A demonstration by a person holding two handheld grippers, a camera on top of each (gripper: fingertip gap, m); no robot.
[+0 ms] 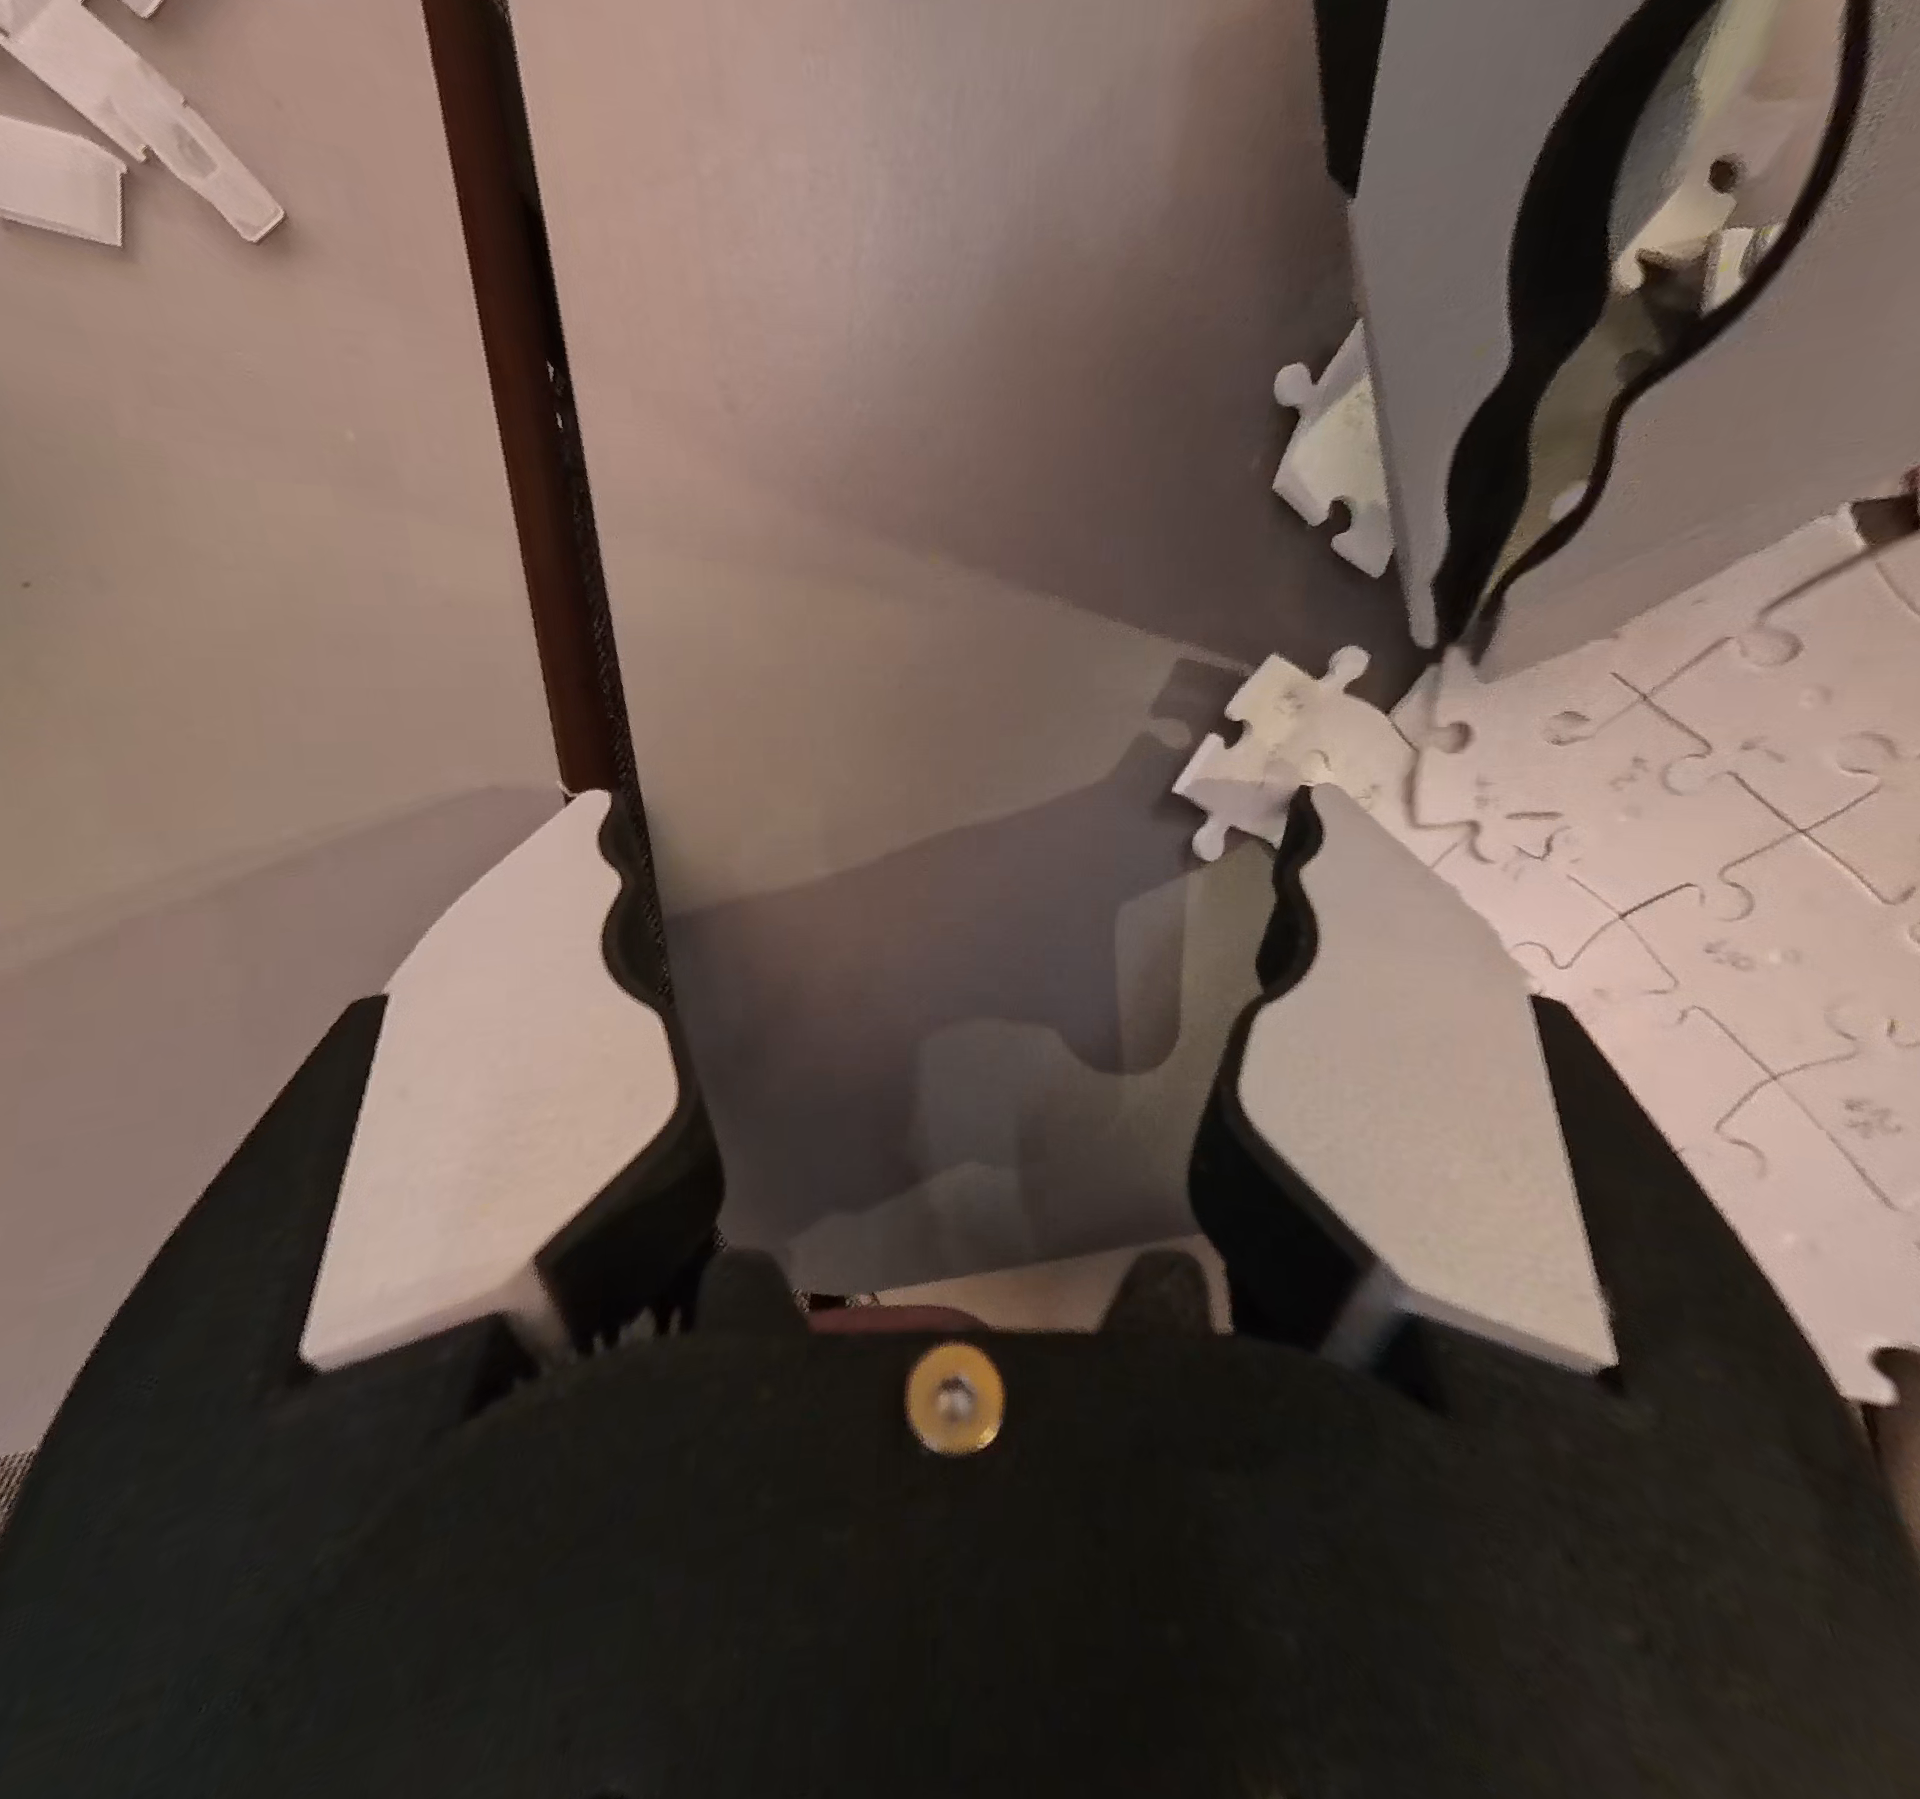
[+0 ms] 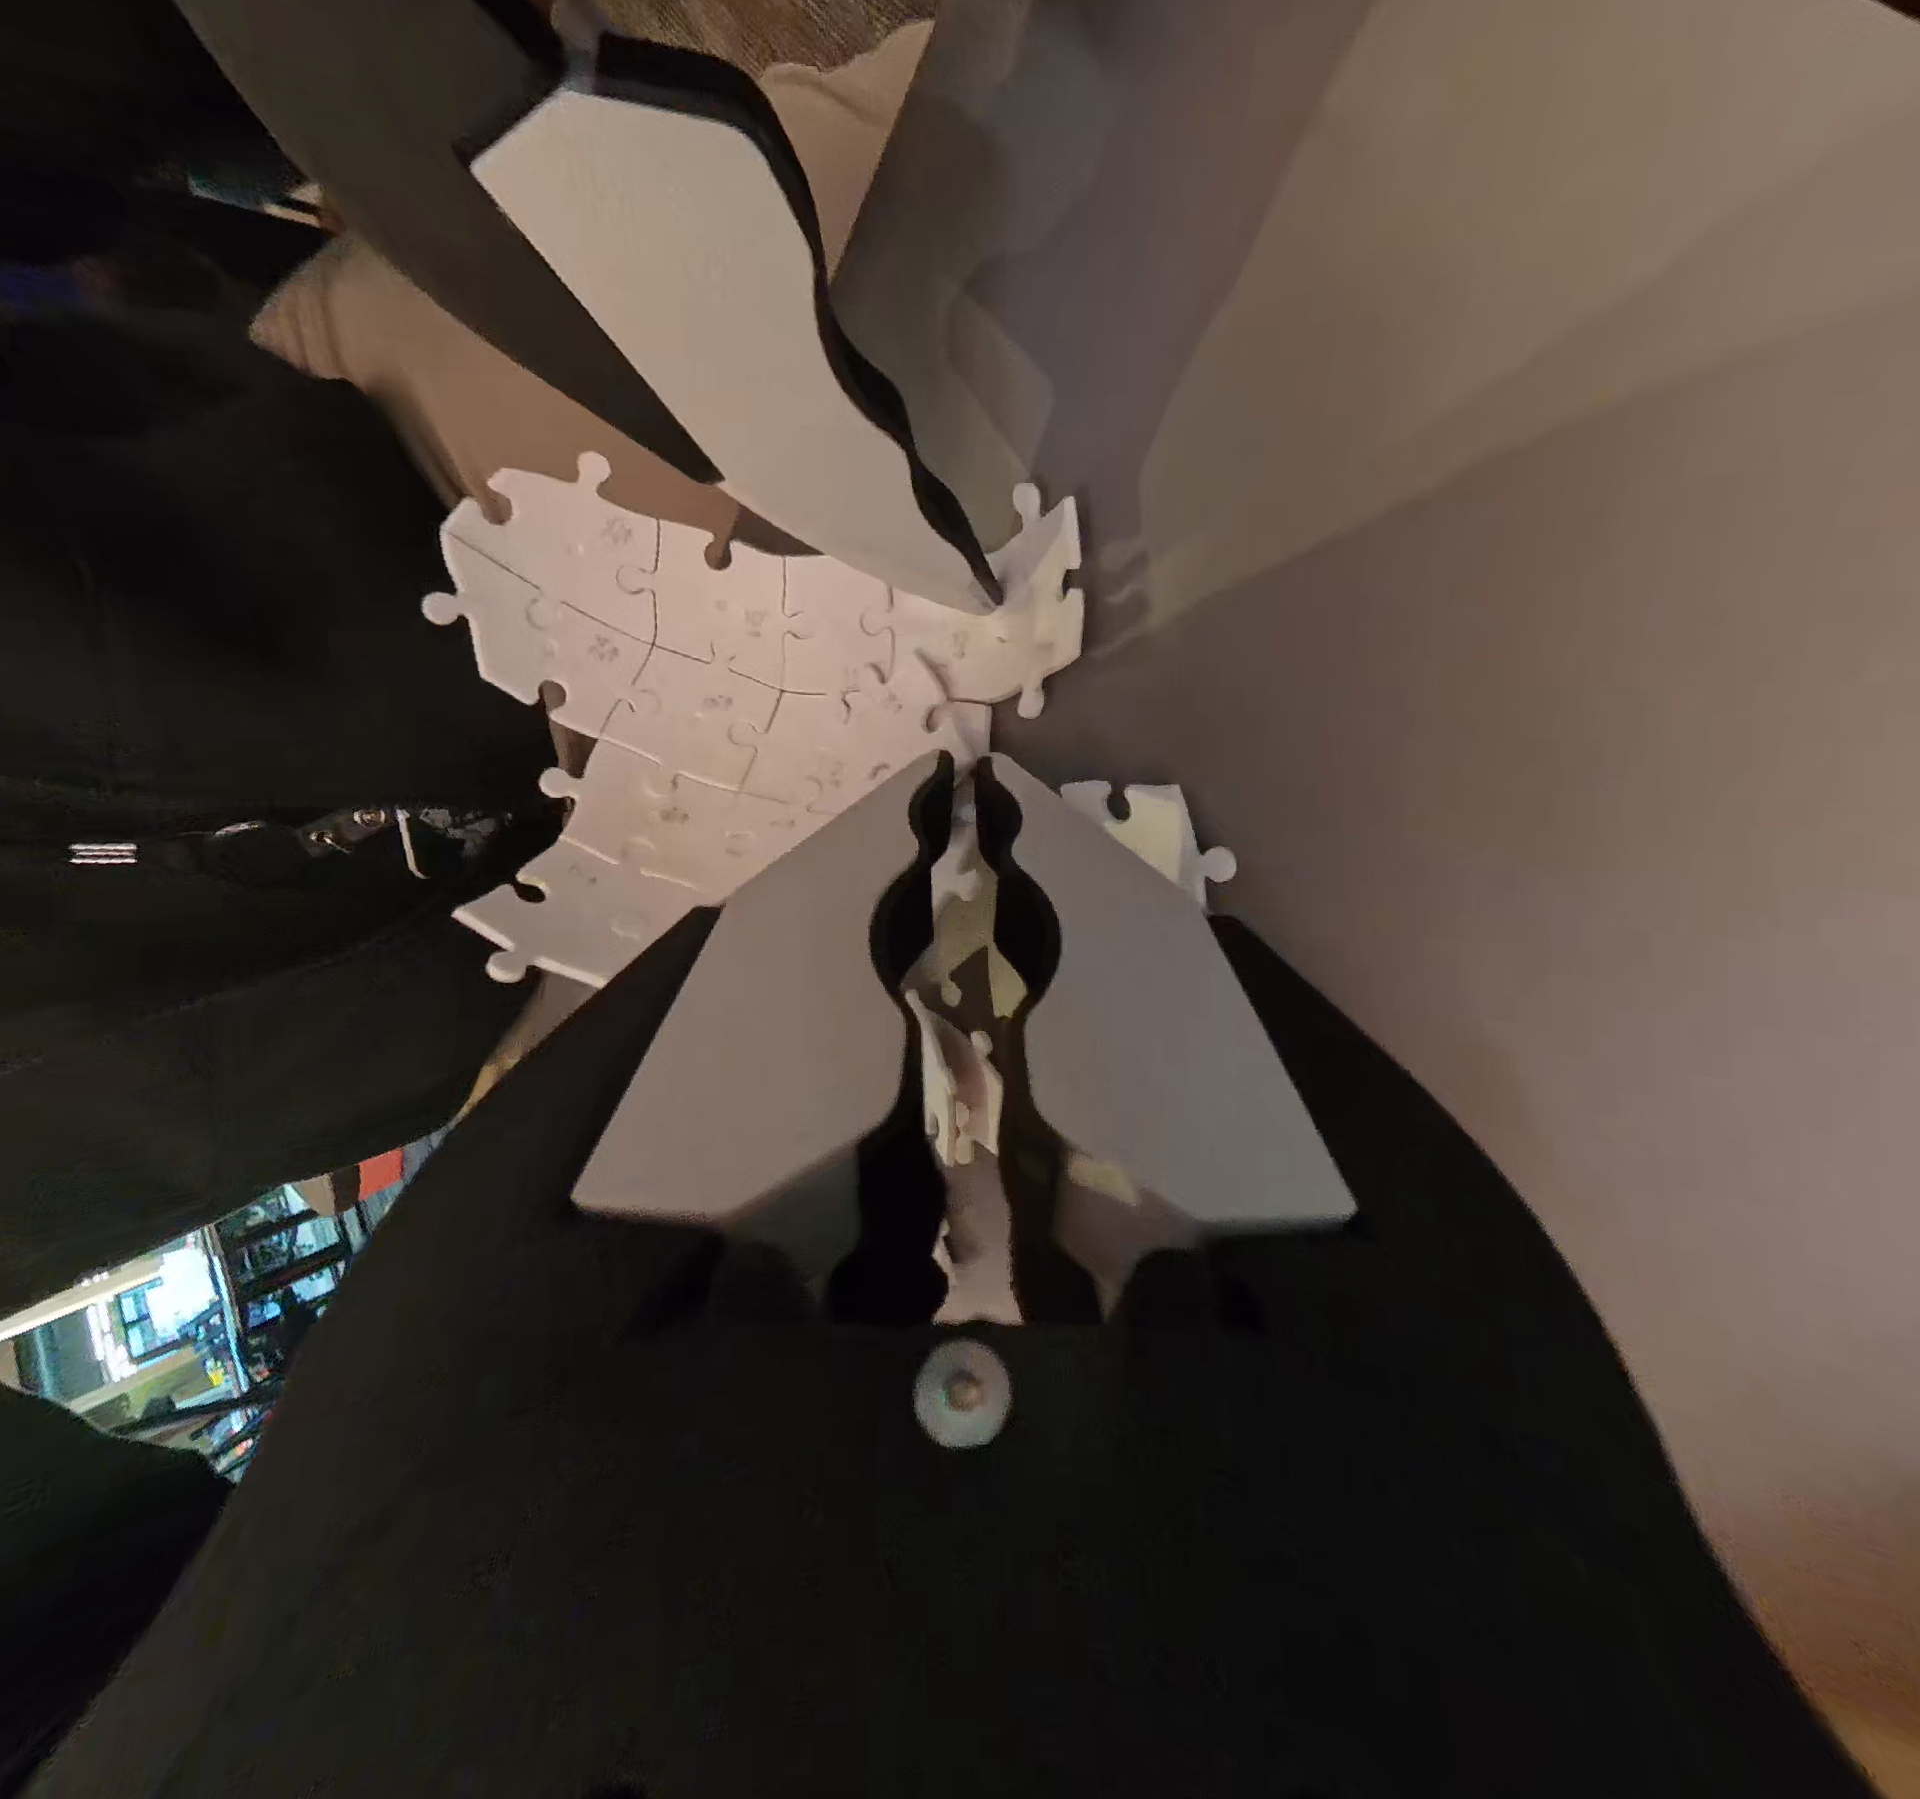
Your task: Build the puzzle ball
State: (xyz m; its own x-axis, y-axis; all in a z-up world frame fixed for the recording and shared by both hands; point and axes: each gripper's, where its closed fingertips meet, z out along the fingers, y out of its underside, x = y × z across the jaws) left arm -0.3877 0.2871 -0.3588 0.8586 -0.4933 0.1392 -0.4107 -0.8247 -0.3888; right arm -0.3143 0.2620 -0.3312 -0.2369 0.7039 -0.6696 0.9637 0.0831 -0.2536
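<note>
An assembled section of white puzzle pieces [image 1: 1683,866] lies at the right of the left wrist view and at centre left of the right wrist view [image 2: 665,669]. A tilted white piece [image 1: 1273,741] sits at its corner. My left gripper [image 1: 956,814] is wide open, its right fingertip [image 1: 1311,819] touching that piece [image 2: 1029,596]. My right gripper [image 2: 961,773] is shut with its tips at the section's edge. White puzzle plastic shows between its pads [image 2: 961,1053]. It comes down from the top right in the left wrist view [image 1: 1455,648].
Another white piece [image 1: 1330,461] sticks out beside my right gripper [image 2: 1153,830]. Clear plastic strips [image 1: 114,97] lie at the far left on the grey table [image 1: 883,295]. A dark bar [image 1: 488,295] crosses it. A person in dark clothing [image 2: 208,710] stands close.
</note>
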